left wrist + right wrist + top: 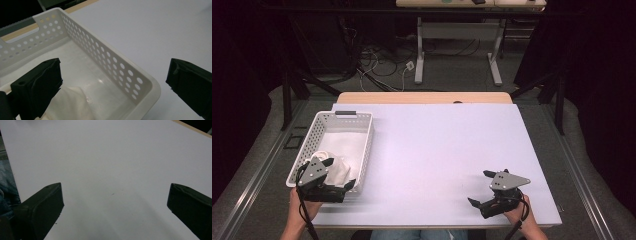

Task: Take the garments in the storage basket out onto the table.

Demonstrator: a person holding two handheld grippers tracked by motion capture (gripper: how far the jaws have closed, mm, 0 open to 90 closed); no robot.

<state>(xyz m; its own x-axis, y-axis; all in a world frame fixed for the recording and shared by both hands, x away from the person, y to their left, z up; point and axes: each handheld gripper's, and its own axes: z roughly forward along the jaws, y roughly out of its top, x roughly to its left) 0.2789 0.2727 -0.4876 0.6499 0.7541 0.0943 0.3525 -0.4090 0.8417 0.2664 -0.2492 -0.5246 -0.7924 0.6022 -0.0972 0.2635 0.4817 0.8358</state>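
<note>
White table (437,150) | left gripper (339,173) jaws apart, straddling basket (125,75) corner; cloth (70,105) just below its inner jaw | right gripper (480,187) spread, idle | advice: dip inside wall, pinch cloth fold only.

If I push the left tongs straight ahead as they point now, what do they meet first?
Probably the white basket: the open left tongs straddle its near corner, one jaw over the cloth inside, the other outside. Depth is unclear.

Bright overhead light, dark surroundings, soft focus
</note>
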